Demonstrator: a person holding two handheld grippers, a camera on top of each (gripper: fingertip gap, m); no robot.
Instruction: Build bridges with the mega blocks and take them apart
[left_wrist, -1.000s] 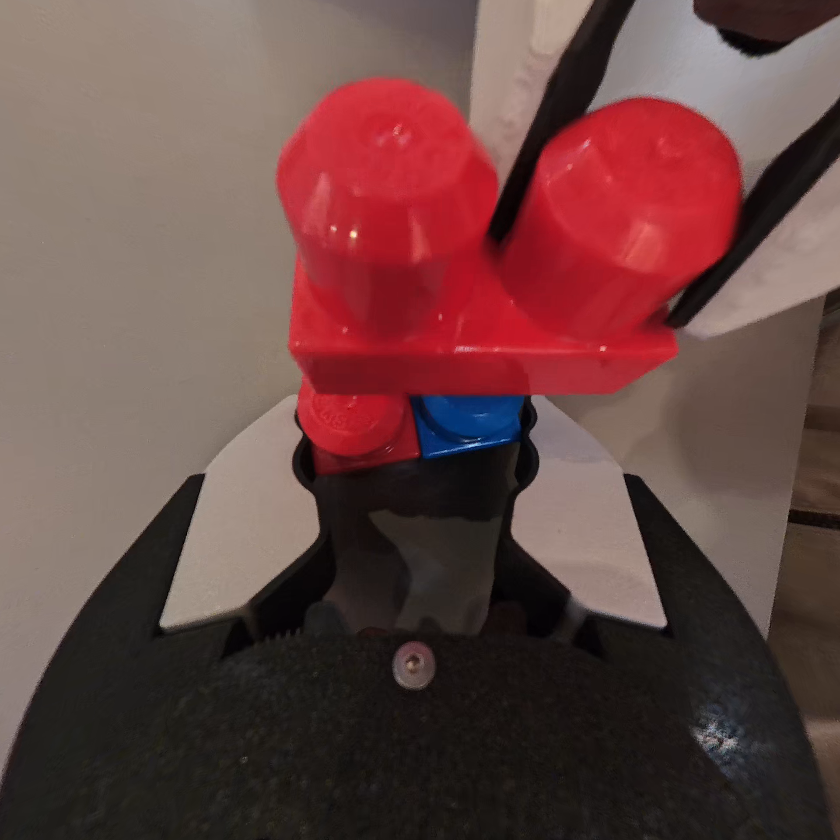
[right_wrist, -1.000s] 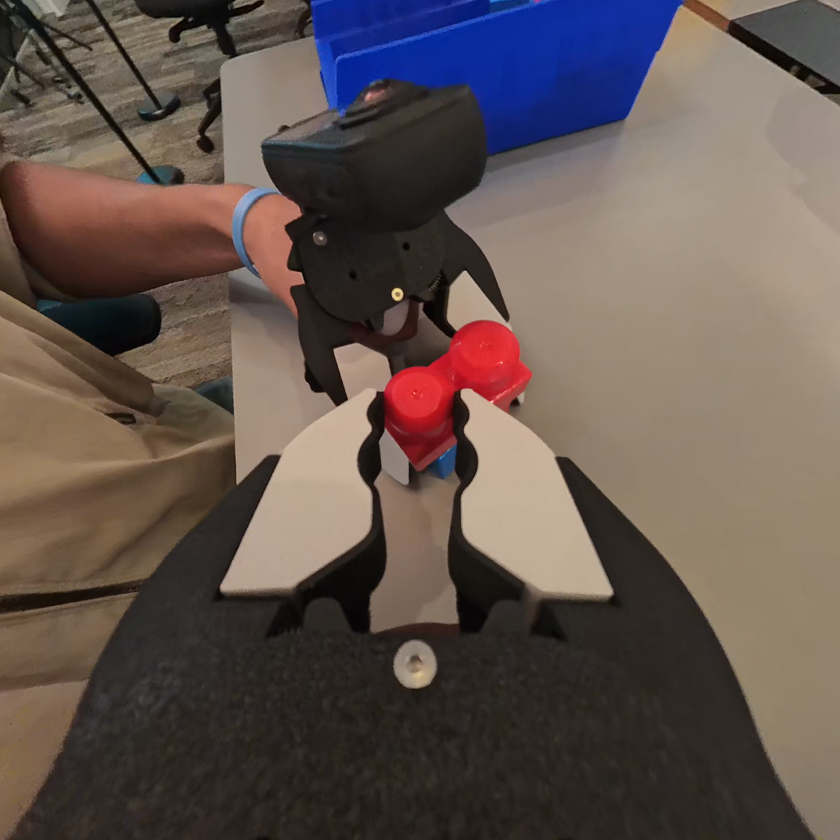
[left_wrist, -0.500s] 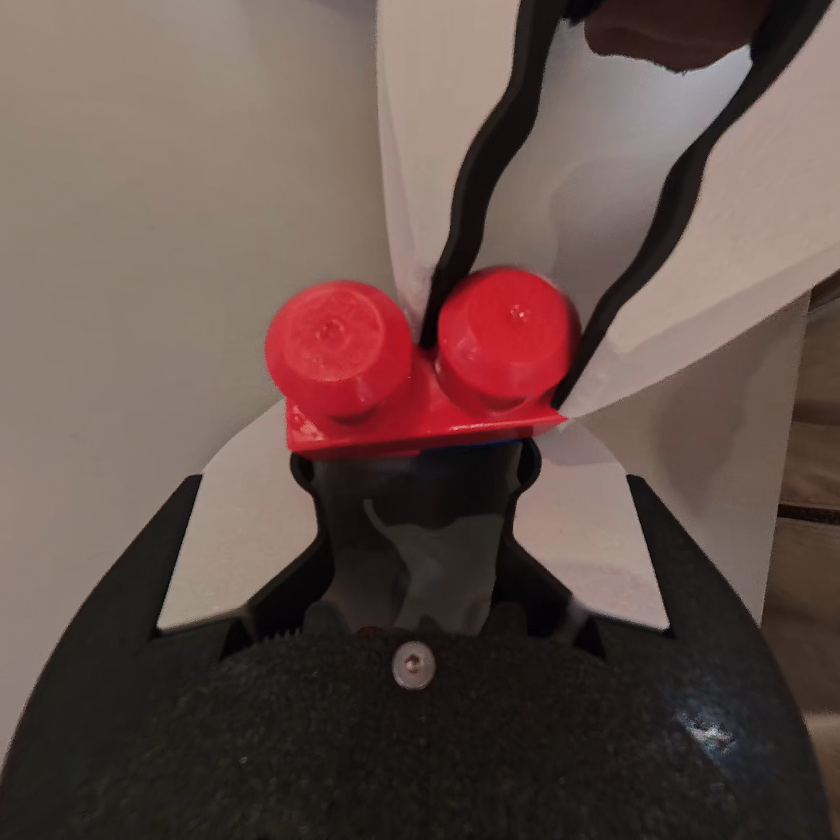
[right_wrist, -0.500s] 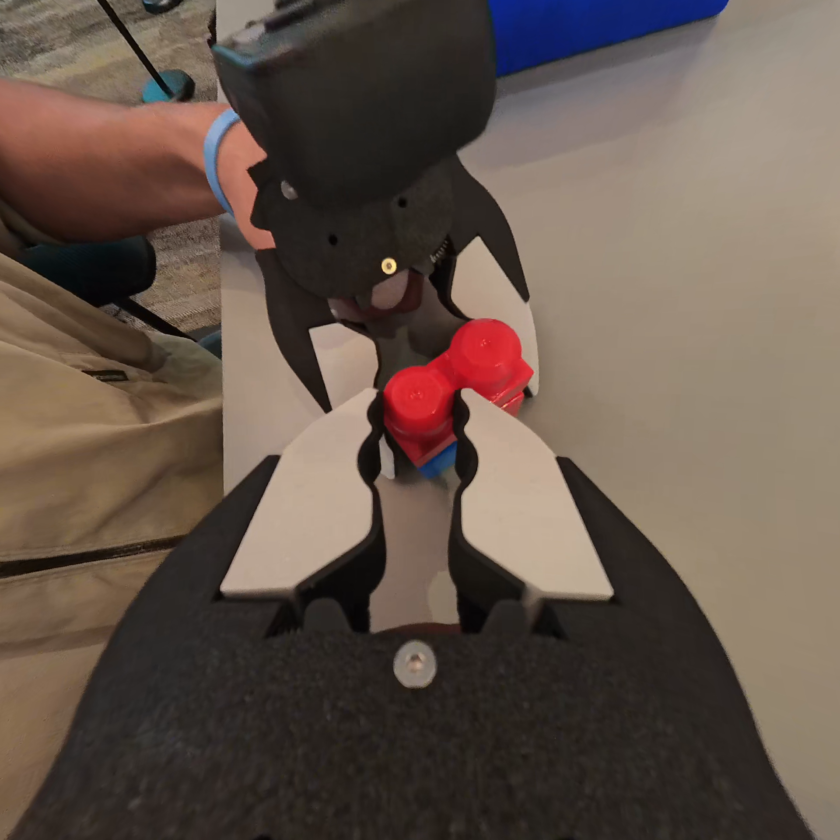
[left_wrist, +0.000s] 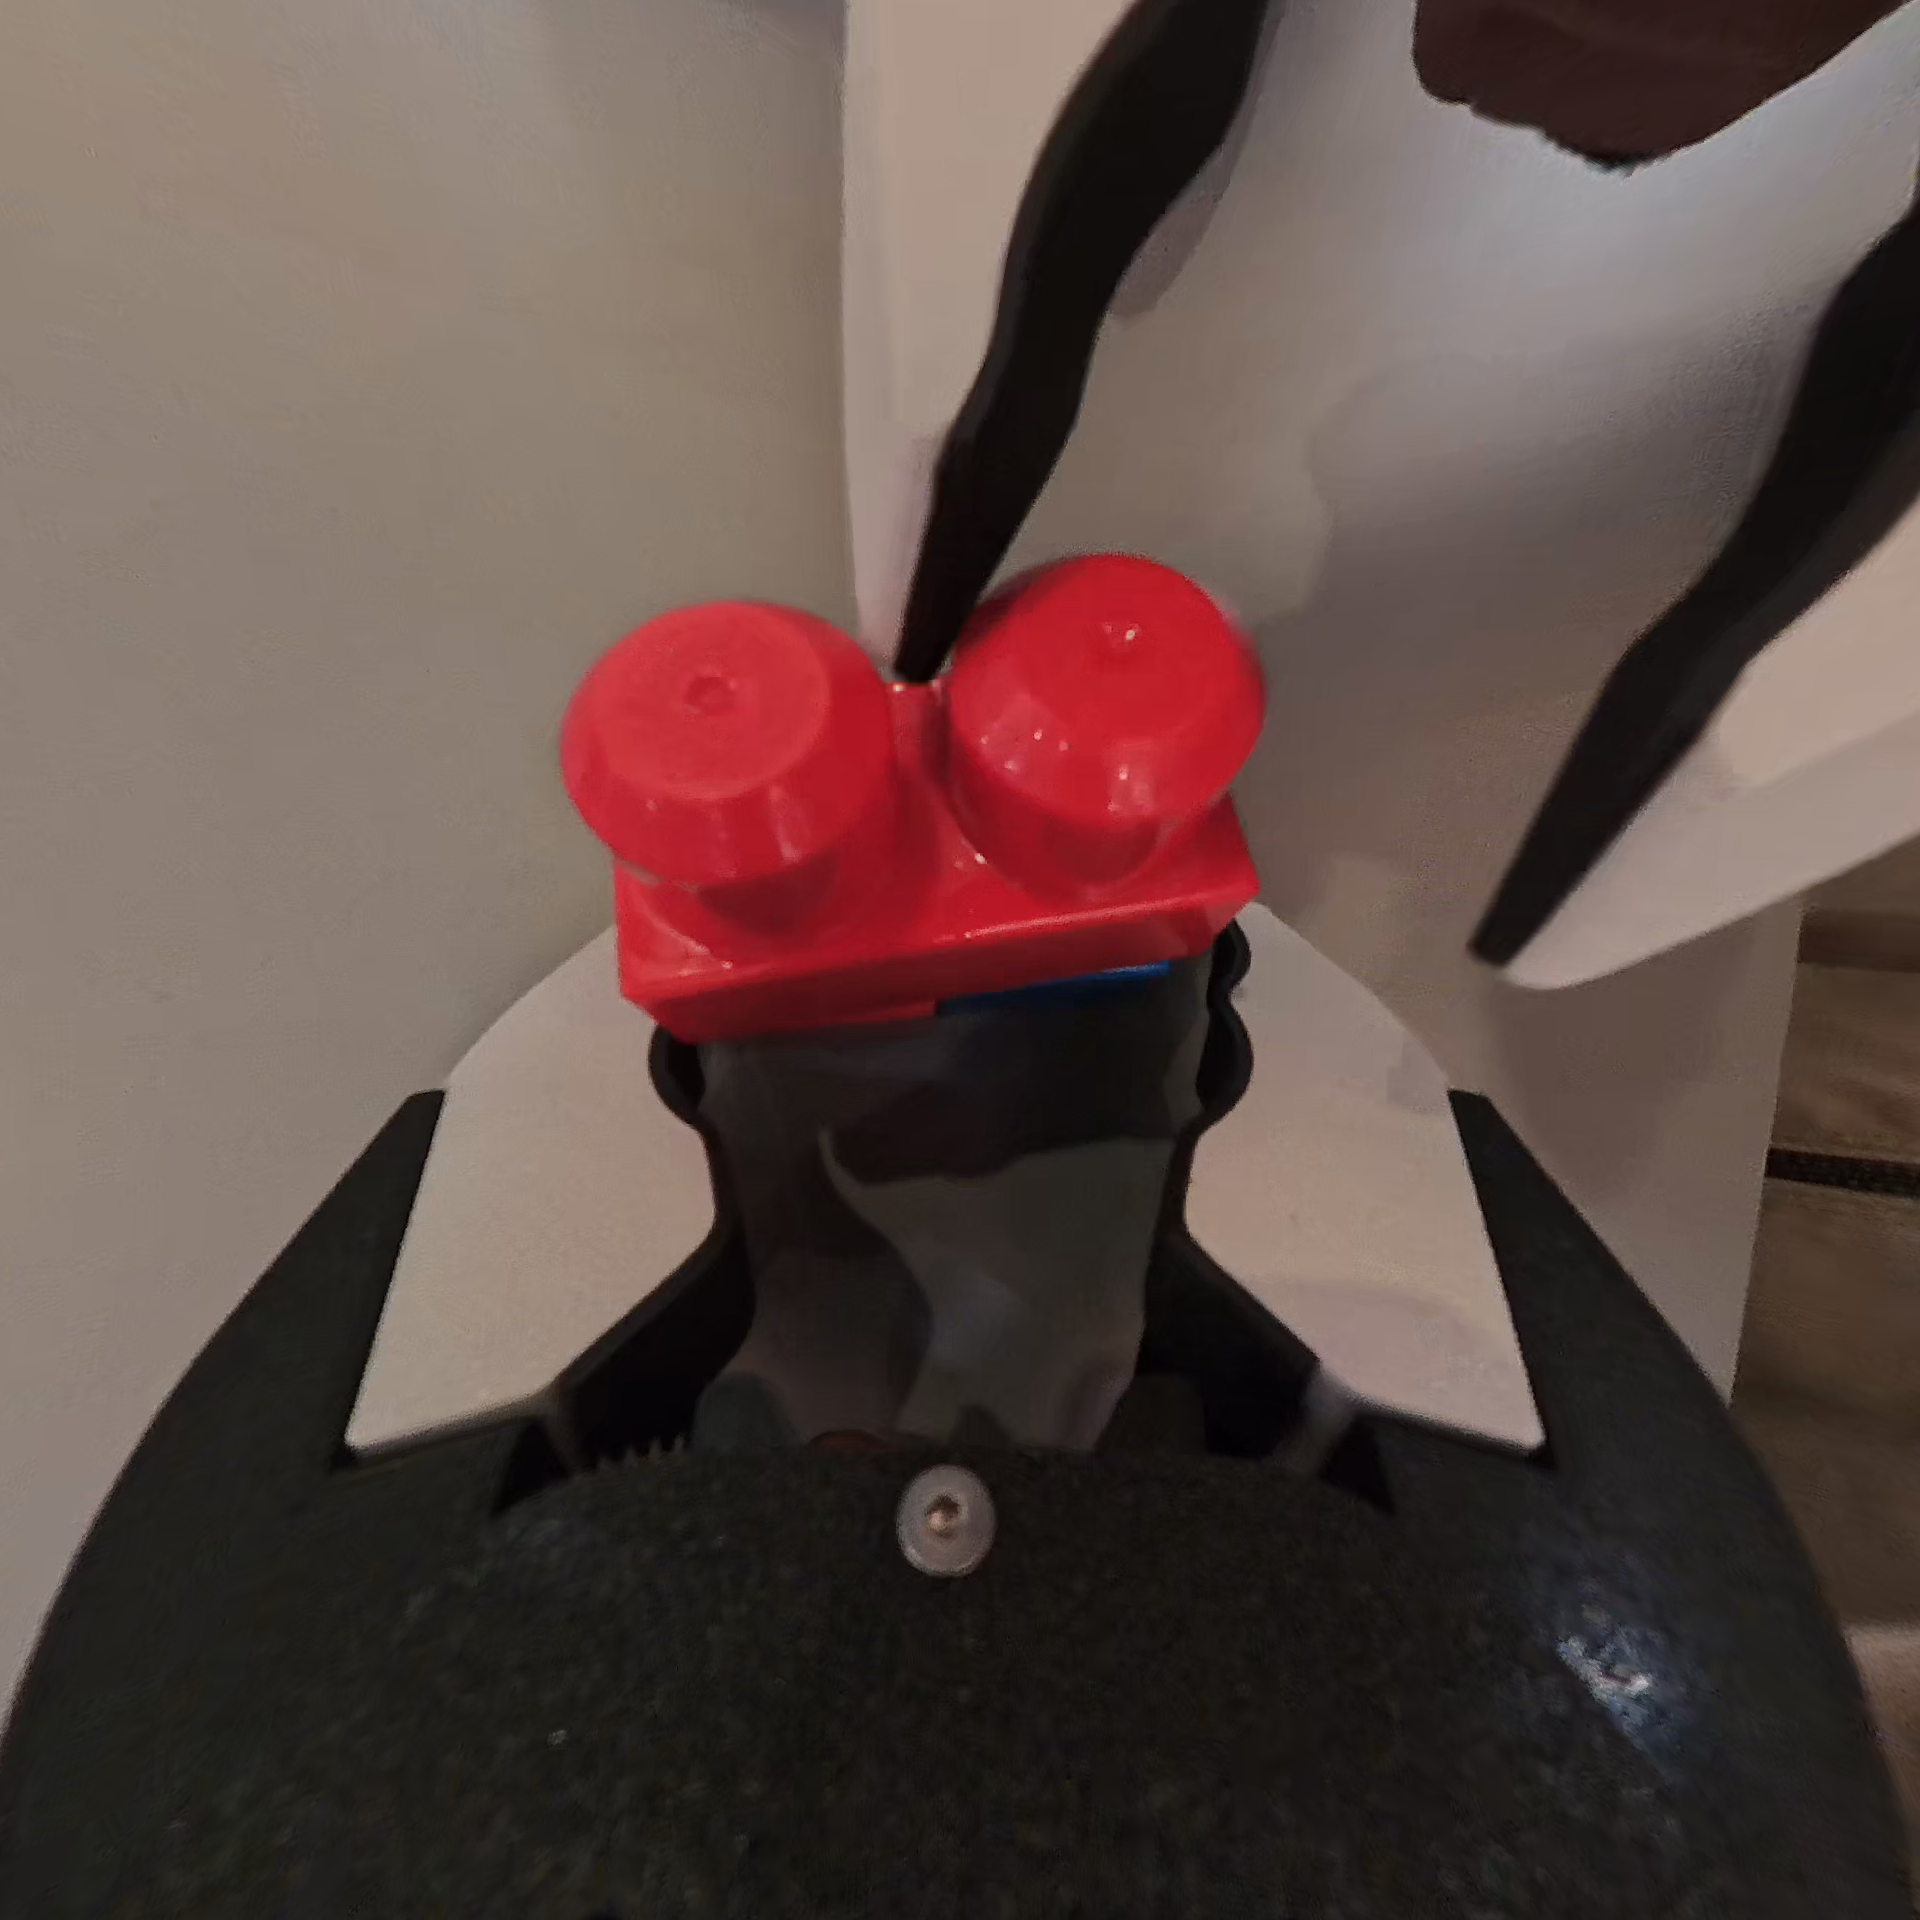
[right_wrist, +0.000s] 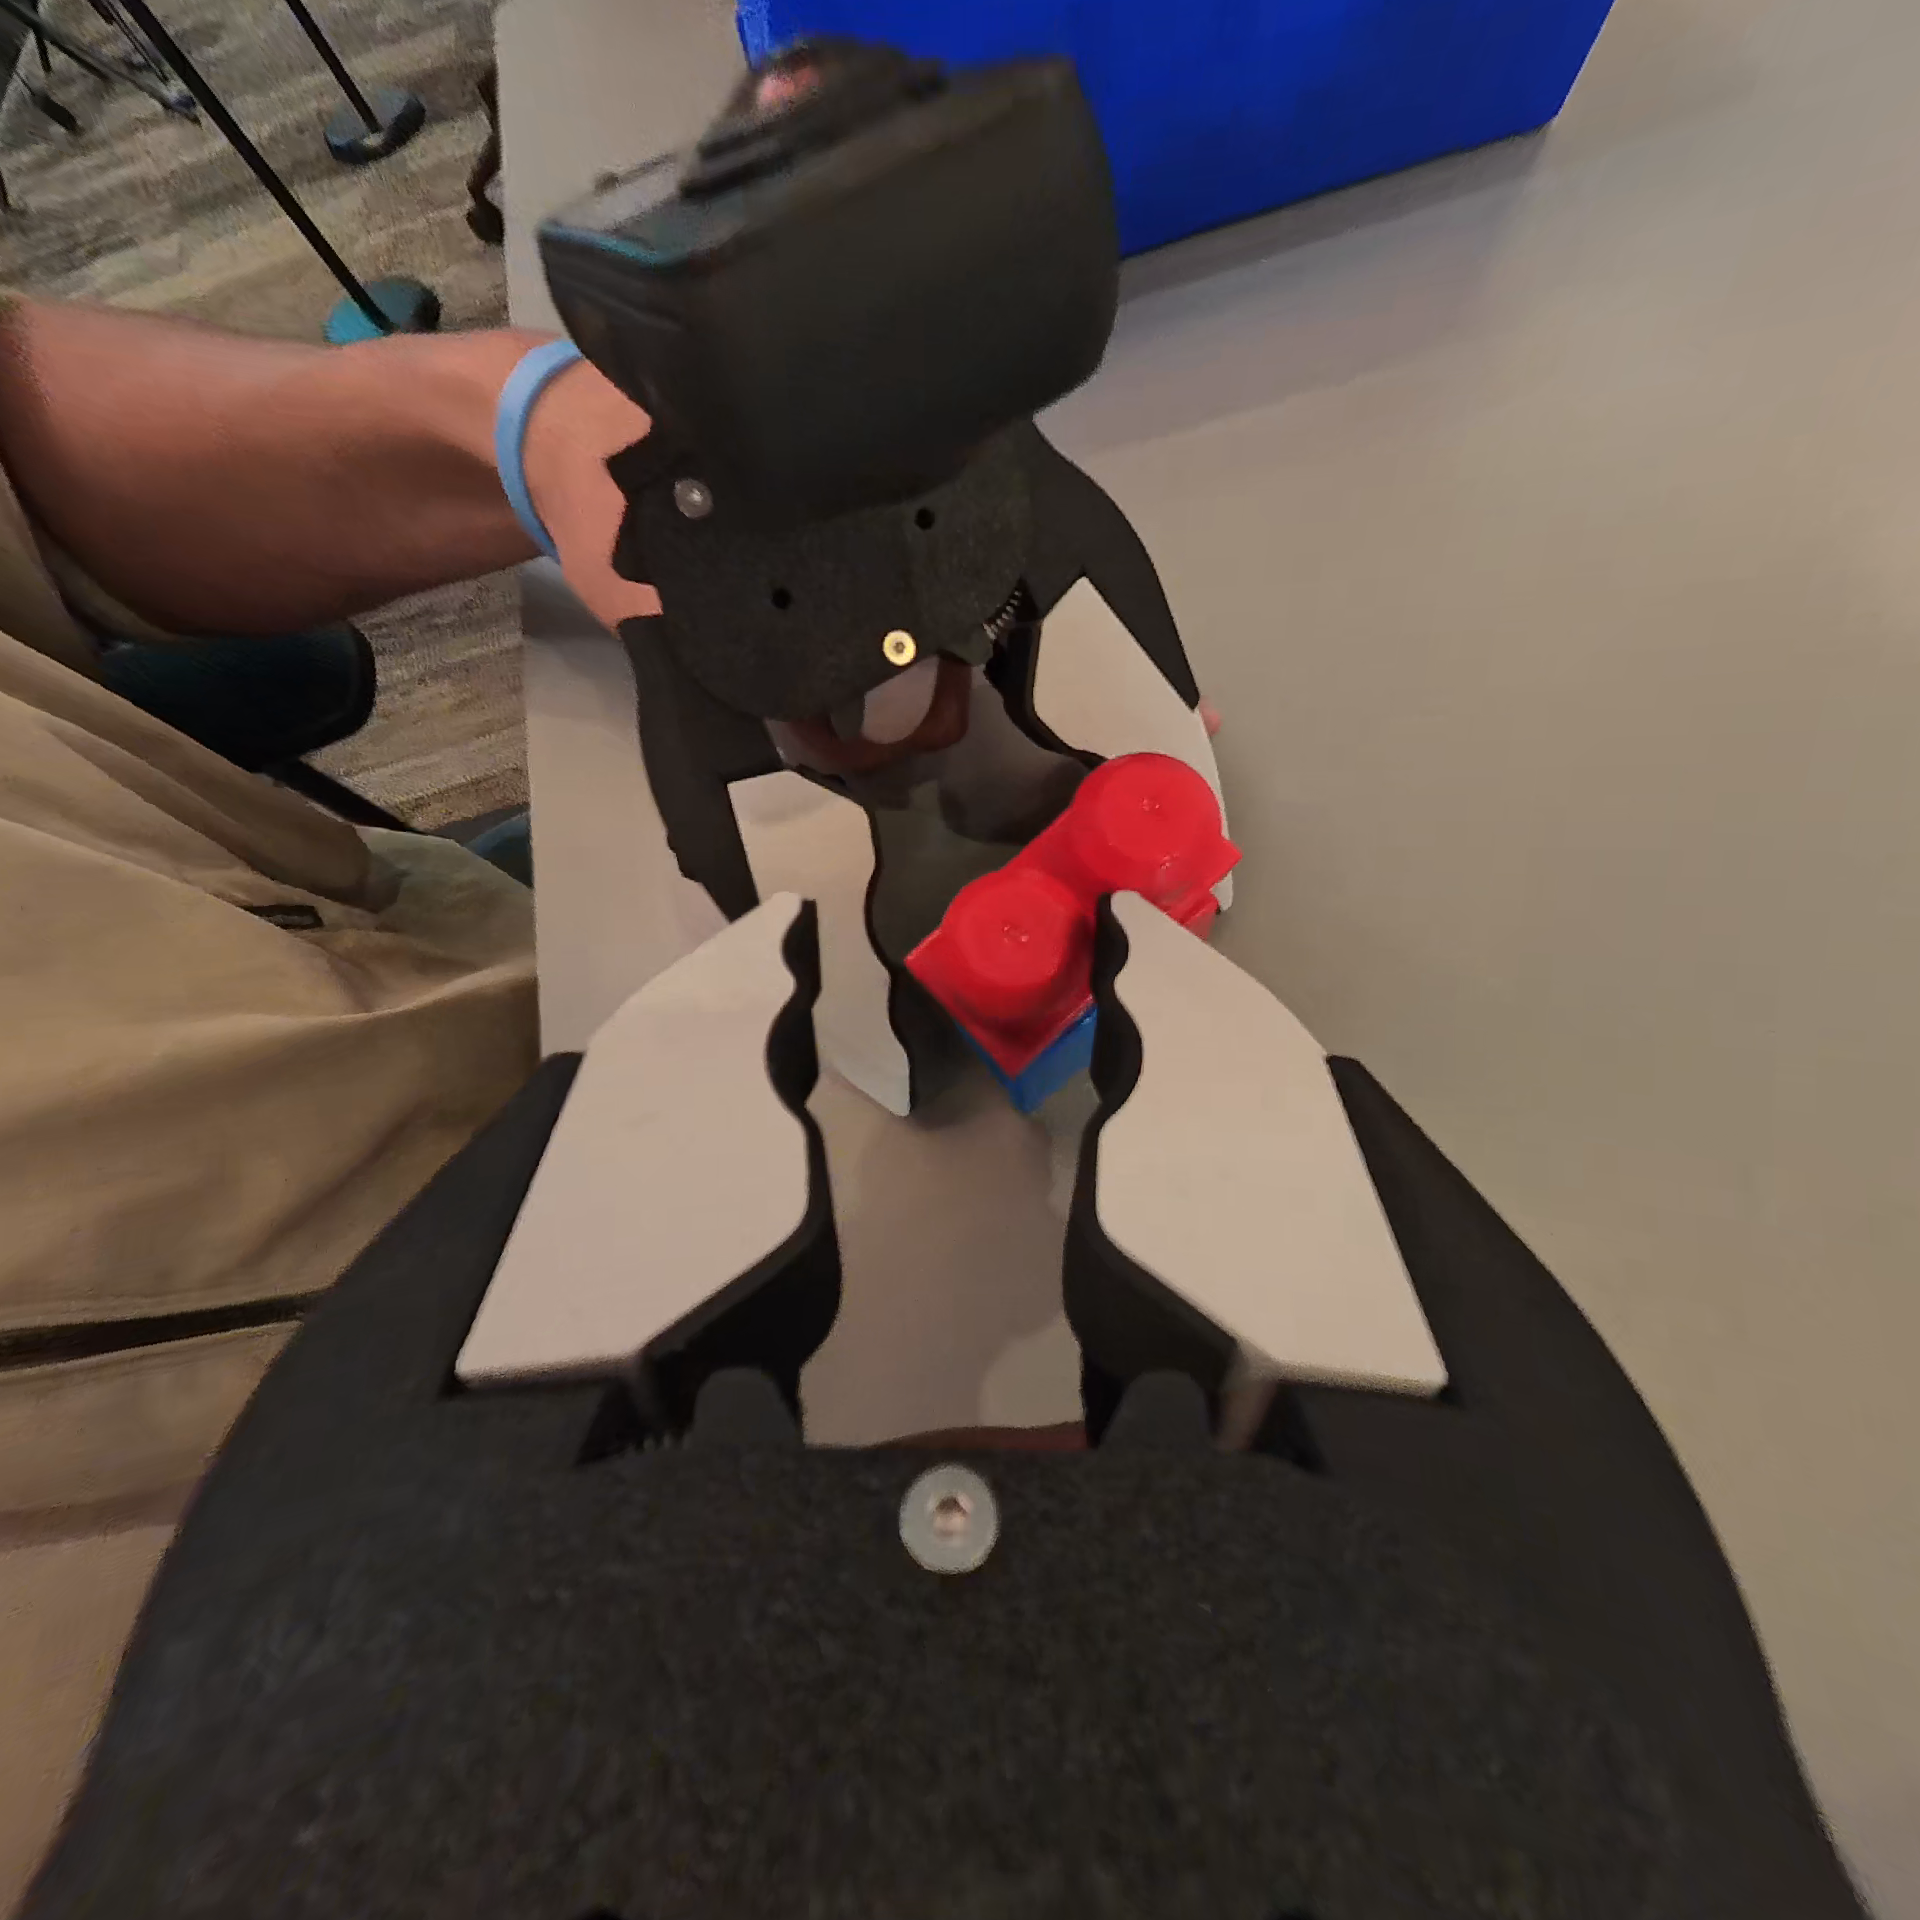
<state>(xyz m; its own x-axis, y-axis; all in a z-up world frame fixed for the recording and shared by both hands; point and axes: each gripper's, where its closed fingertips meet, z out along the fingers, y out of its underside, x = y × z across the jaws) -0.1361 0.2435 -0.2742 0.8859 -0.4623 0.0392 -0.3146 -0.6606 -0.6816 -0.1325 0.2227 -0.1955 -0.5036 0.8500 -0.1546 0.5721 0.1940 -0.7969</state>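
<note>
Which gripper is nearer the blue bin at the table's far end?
Left. The left gripper, jaws shut on the block stack, sits between the stack and the blue bin; the right gripper, jaws open, is on the stack's near side, farther away.

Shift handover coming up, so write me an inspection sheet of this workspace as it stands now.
Surface: grey table, bare apart from what is listed here.
Job's things: red two-stud block stacked across a blue block and another red piece; the lower pieces are mostly hidden.
Clutter: blue bin at the table's far edge.
Grippers: left gripper around the lower blocks, contact not clear; right gripper open, one finger beside the near stud.
Cables: nothing seen.
Surroundings: person's forearm with a blue wristband, tan clothing, patterned carpet with black stand legs.
</note>
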